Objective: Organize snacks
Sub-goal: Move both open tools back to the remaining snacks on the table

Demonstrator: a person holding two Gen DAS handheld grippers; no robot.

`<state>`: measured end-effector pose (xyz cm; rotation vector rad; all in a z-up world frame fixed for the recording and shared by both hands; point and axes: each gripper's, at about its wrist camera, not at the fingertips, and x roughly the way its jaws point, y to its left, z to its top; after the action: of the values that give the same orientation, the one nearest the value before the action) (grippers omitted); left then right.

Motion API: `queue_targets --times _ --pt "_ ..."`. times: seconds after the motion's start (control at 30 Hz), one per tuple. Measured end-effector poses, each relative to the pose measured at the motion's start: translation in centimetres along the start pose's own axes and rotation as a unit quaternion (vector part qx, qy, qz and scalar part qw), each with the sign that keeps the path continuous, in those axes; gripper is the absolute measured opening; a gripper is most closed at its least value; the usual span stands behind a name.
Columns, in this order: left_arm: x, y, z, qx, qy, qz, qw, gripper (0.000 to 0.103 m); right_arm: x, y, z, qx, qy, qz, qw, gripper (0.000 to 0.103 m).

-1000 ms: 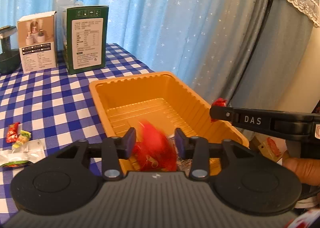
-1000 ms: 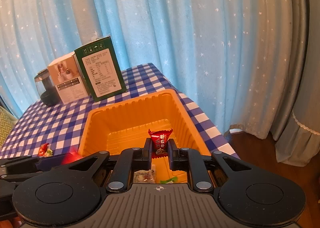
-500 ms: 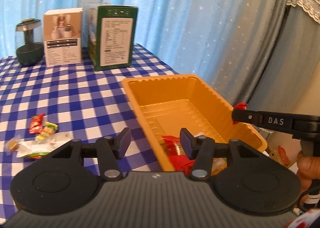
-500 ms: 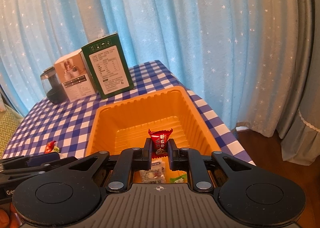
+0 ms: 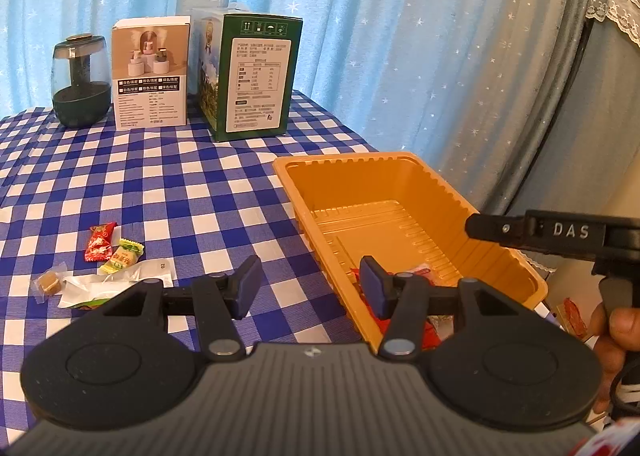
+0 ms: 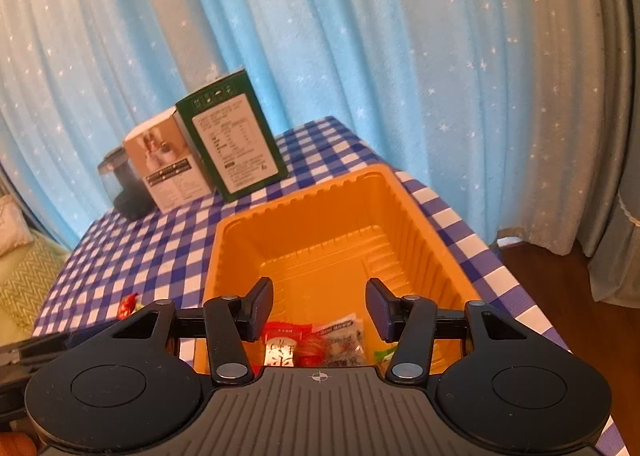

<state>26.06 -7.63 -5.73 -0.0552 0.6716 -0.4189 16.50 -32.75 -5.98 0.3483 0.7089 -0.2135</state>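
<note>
The orange tray (image 5: 344,160) (image 6: 304,195) sits at the right edge of the checked table. My left gripper (image 5: 310,288) is open and empty, straddling the tray's near left wall. My right gripper (image 6: 320,308) hangs over the tray's near end with its jaws opening and nothing between them. Below it a red candy (image 6: 285,342) lies in the tray beside a clear packet (image 6: 340,338). Loose on the cloth to the left lie a red candy (image 5: 100,243), a yellow-green candy (image 5: 122,258), a brown candy (image 5: 50,282) and a white wrapper (image 5: 116,284).
A green box (image 5: 256,75), a white box (image 5: 150,71) and a dark glass jar (image 5: 82,83) stand at the back. The table edge (image 6: 480,256) drops off just right of the tray. A person's hand (image 5: 616,336) holds the right gripper's handle.
The right gripper has opened and its red candy has dropped into the tray. The left gripper has swung left, off the tray's middle toward the loose snacks, still open.
</note>
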Motion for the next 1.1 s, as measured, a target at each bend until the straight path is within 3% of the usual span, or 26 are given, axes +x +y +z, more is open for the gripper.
queue_targets --times 0.5,1.1 --pt "-1.8 3.5 -1.0 -0.015 0.002 0.033 0.9993 0.05 0.5 2.0 -0.1 -0.022 0.006 0.011 1.0 0.052" --pt "-5.6 9.7 -3.0 -0.031 0.004 0.097 0.9947 0.05 2.1 10.0 -2.0 -0.119 0.021 0.07 0.99 0.052"
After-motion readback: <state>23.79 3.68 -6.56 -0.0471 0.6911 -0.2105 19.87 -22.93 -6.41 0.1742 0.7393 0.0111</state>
